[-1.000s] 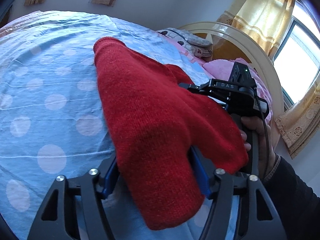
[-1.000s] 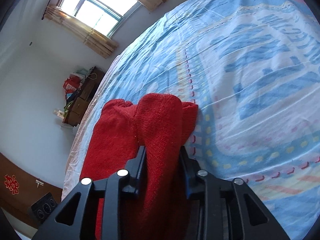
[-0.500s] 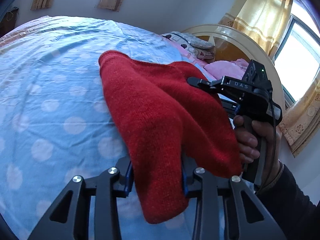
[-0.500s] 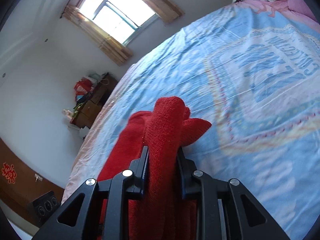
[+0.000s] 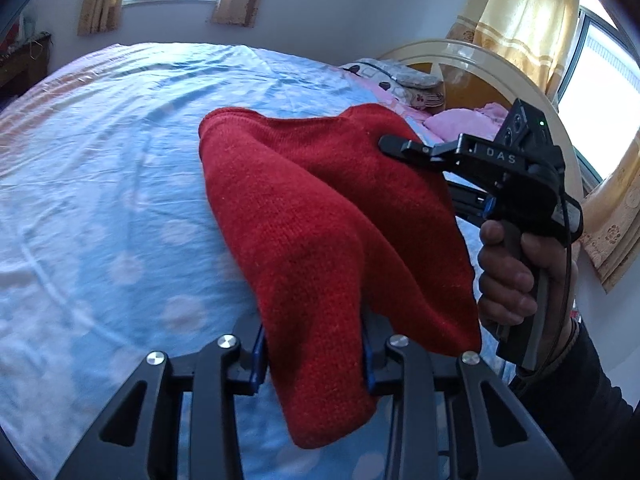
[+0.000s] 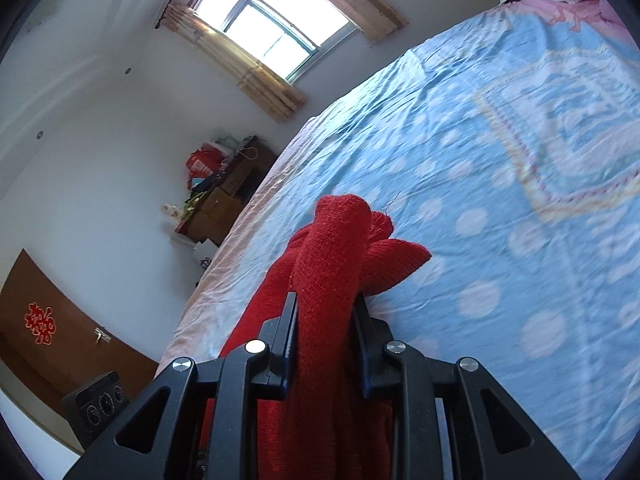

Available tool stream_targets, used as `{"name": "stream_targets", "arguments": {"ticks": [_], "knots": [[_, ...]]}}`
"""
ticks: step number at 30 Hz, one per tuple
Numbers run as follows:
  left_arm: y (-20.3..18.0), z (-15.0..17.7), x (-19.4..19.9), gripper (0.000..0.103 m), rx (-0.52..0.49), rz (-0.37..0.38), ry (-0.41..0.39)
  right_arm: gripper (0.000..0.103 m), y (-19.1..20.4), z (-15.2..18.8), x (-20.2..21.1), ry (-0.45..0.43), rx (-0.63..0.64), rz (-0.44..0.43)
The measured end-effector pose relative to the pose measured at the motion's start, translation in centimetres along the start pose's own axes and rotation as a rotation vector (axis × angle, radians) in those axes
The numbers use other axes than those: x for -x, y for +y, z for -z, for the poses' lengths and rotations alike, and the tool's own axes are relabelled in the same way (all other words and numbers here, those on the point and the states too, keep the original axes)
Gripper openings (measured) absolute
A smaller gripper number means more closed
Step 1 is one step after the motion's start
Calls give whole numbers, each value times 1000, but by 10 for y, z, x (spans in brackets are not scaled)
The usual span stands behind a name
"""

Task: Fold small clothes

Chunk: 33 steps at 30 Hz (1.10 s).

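A red knitted garment point(image 5: 320, 216) hangs between both grippers above the blue dotted bed sheet point(image 5: 100, 184). My left gripper point(image 5: 314, 344) is shut on its near edge, with a flap drooping below the fingers. My right gripper point(image 6: 326, 316) is shut on another bunched part of the red garment point(image 6: 332, 256). In the left wrist view the right gripper point(image 5: 404, 148) shows at the right, held by a hand point(image 5: 516, 264), its fingertips buried in the knit. The garment's far end still touches the sheet.
A curved wooden headboard point(image 5: 480, 64) and pink bedding with pillows point(image 5: 404, 80) lie at the bed's far right. Curtained windows point(image 6: 276, 28) sit beyond. A cluttered wooden dresser point(image 6: 224, 196) and a brown door point(image 6: 48, 336) stand past the bed's edge.
Both grippers have risen with the red garment, lifting most of it off the sheet. The left gripper's jaws have closed in on the knit. The views now tilt more toward the room.
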<state>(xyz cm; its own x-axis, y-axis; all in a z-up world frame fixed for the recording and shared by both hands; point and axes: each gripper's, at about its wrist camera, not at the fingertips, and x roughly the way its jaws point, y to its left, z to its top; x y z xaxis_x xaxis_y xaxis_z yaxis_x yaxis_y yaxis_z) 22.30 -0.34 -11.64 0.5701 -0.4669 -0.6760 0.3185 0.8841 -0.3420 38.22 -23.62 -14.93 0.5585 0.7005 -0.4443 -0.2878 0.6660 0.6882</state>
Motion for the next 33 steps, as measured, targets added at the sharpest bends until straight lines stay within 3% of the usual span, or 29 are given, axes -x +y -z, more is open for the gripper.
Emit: {"name": "stream_targets", "arguments": {"ticks": [16, 33], "knots": [[29, 28, 69, 37, -21, -125, -74, 24, 82, 31, -41, 60, 94, -97], [74, 47, 110, 37, 55, -215, -140, 24, 147, 50, -110, 155, 170, -167]]}}
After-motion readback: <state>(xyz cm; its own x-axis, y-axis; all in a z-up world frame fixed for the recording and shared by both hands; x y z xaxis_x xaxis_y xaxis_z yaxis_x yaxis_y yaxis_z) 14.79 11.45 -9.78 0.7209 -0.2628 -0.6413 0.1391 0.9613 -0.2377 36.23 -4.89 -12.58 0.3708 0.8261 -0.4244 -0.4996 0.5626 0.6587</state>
